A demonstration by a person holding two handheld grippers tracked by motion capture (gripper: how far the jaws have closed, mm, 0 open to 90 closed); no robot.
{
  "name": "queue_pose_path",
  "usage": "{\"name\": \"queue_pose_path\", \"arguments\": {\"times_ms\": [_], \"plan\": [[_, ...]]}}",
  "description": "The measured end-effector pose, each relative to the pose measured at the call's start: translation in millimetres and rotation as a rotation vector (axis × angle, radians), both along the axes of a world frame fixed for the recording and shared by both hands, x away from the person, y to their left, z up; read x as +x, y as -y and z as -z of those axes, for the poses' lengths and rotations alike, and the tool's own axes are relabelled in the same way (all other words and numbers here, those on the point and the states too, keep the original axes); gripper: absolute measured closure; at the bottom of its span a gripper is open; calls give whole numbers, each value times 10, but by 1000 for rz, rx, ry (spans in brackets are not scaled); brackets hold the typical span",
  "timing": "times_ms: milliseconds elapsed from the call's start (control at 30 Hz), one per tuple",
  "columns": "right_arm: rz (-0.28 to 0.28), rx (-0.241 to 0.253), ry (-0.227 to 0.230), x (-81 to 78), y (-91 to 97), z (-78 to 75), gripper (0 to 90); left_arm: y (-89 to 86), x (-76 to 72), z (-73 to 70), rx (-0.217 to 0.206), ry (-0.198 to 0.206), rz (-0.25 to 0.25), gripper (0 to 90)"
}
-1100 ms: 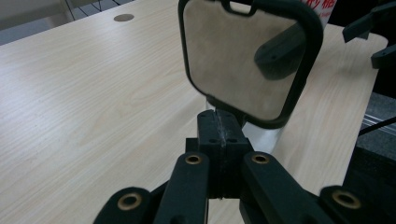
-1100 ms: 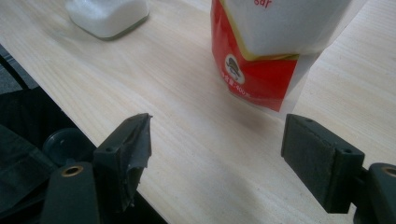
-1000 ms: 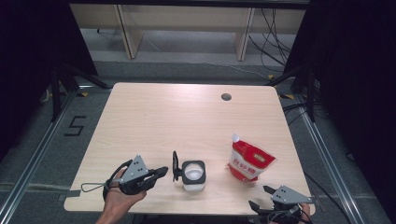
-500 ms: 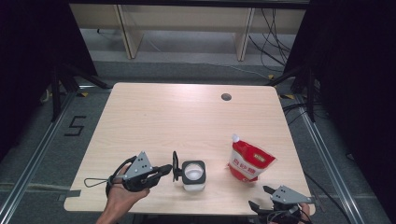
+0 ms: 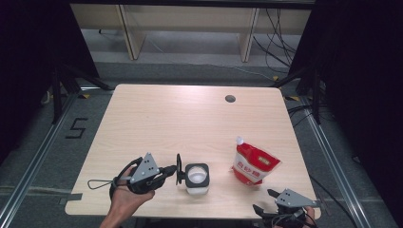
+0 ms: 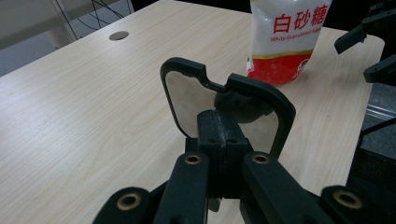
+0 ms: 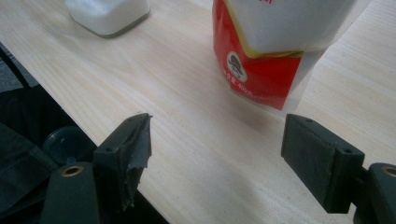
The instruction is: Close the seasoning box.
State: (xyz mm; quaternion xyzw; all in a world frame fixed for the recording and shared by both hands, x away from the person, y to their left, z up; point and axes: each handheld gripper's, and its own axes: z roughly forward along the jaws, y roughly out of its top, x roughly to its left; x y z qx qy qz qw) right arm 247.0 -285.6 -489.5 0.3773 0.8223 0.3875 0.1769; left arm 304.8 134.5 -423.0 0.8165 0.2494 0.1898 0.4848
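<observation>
Left hand-held gripper (image 5: 172,170) pinches the black-framed lid (image 5: 179,168) beside the square white jar (image 5: 196,177) on the pale wooden tabletop (image 5: 180,118).

High view: the lid stands on edge just left of the jar; the red-and-white sugar pouch (image 5: 254,163) stands to the right. Left gripper view: jaws pressed together on the lid's (image 6: 229,105) rim. Right gripper view: the right hand-held gripper (image 7: 224,154) is spread, empty, near the pouch (image 7: 275,46).

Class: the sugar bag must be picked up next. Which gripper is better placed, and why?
Right. The right gripper sits open just below the sugar bag, jaws facing it. The left gripper is shut on the jar's lid, beyond the jar.
</observation>
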Motion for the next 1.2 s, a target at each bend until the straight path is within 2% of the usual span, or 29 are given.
{"name": "queue_pose_path", "arguments": {"times_ms": [67,100,167,200,300,367,433,567,600,667,833,867,933,1033,1067,1200], "plan": [[6,-7,21,3,4,1,252,6,9,-4,0,-2,5,891],[-14,1,6,12,7,2,252,12,10,-3,-2,-2,3,892],[-18,3,5,13,8,2,252,32,6,3,-17,-14,-1,891],[-19,2,5,14,8,2,252,36,20,-3,-3,2,14,891],[-18,8,8,11,0,1,252,78,25,-6,-2,-1,20,891],[-24,17,-13,10,-2,-2,252,113,34,-5,1,-1,29,891],[-6,2,11,3,-7,-3,252,151,42,1,6,-5,39,891],[-3,10,4,-2,-7,-8,252,215,59,24,13,-13,48,891],[12,15,-5,-14,-12,-11,251,235,61,29,9,-20,48,891],[4,12,8,-7,-11,-13,251,264,82,42,13,-19,61,890],[2,18,6,-7,-17,-11,250,307,94,74,5,-36,59,890],[6,15,7,-10,-16,-14,250,301,103,73,25,-27,68,890],[-10,17,14,2,-7,-12,250,318,103,93,12,-34,62,890],[2,8,17,-9,-15,-15,250,321,119,117,24,-38,71,890],[1,8,17,-8,-15,-15,250,330,120,132,9,-50,70,890],[2,10,16,-8,-15,-14,249,354,129,155,15,-55,73,890]]}}
